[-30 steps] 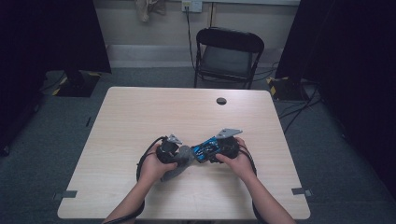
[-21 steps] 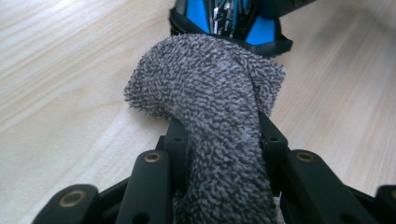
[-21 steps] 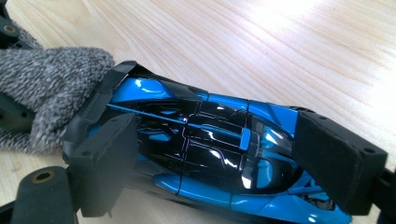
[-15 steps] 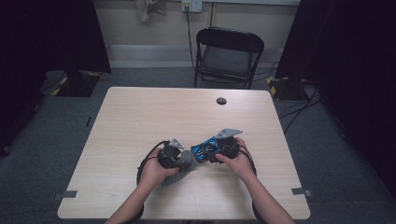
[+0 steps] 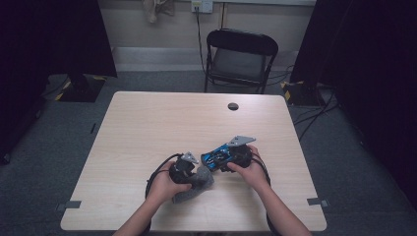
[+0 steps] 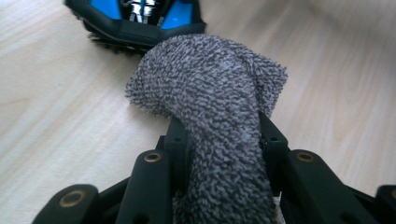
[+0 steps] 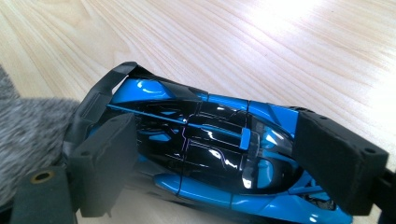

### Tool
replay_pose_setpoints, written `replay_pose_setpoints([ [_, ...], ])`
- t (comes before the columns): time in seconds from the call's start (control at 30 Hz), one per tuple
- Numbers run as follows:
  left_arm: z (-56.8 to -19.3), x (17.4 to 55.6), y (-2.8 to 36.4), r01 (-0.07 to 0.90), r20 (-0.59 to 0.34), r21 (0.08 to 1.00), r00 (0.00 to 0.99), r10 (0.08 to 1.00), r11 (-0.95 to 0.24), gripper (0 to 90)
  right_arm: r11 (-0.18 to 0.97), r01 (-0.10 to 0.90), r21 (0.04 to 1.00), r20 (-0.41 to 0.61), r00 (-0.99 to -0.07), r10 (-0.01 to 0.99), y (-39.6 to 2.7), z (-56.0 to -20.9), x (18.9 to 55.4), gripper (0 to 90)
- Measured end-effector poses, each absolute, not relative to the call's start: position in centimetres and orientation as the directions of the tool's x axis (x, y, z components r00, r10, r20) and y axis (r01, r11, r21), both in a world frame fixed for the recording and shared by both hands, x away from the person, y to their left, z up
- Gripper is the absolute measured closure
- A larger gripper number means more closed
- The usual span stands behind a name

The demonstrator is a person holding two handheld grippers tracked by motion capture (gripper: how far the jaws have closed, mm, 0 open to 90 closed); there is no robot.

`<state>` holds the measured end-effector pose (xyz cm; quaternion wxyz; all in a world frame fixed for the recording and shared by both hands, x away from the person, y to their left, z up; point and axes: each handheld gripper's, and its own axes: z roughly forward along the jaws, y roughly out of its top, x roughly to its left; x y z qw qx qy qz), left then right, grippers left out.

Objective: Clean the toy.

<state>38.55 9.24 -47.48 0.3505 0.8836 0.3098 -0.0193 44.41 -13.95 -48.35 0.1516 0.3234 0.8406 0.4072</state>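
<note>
Two things are in hand: a blue toy car (image 5: 220, 156) and a grey cloth (image 5: 194, 183), both low on the near half of the bench (image 5: 162, 123).

Car: lies on the bench surface, just right of centre, with its length pointing toward the cloth. In the right gripper view the car (image 7: 210, 154) sits between the two black jaws, which stand wide and press its two sides; the right gripper (image 5: 227, 158) is judged to be clamped on it. One end of the car is at, or just beside, the cloth's edge; contact cannot be confirmed.

Cloth: bunched and pinched between the jaws of the left gripper (image 5: 193, 173). In the left gripper view the cloth (image 6: 219, 116) rises out of the nearly closed jaws and folds forward, its free end drooping toward the car (image 6: 135, 18).

Work in hand, as judged: wiping the car with the cloth while the other gripper steadies it.

Risks:
- Glossy, curved bodywork offers poor purchase; a sideways push from the cloth could twist the car out of the grip.
- Loose pile may catch on the car's fins or wheels and drag it.
- Cloth is held by a narrow fold; pulling could draw it free.

Surroundings: a chair (image 5: 239, 59) stands beyond the far edge, well apart.
</note>
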Motion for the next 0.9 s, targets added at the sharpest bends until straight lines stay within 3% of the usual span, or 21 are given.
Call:
replay_pose_setpoints([
  [0.23, -46.8, 38.2, 10.2, 0.559, -0.247, 0.614, 0.806, 0.537, -0.557, 64.9, 0.464, 0.425, 0.778, 0.010, -0.745, 0.667, -13.9, -48.3, 44.5, 13.9],
  [0.57, -45.9, 41.0, 14.3, 0.622, -0.189, 0.622, 0.709, 0.679, -0.476, 64.7, 0.460, 0.425, 0.779, 0.012, -0.745, 0.667, -14.0, -48.3, 44.5, 13.6],
  [0.9, -47.5, 42.9, 12.3, 0.634, -0.185, 0.609, 0.698, 0.692, -0.476, 64.0, 0.455, 0.426, 0.782, 0.016, -0.743, 0.669, -14.0, -48.4, 44.5, 13.7],
])
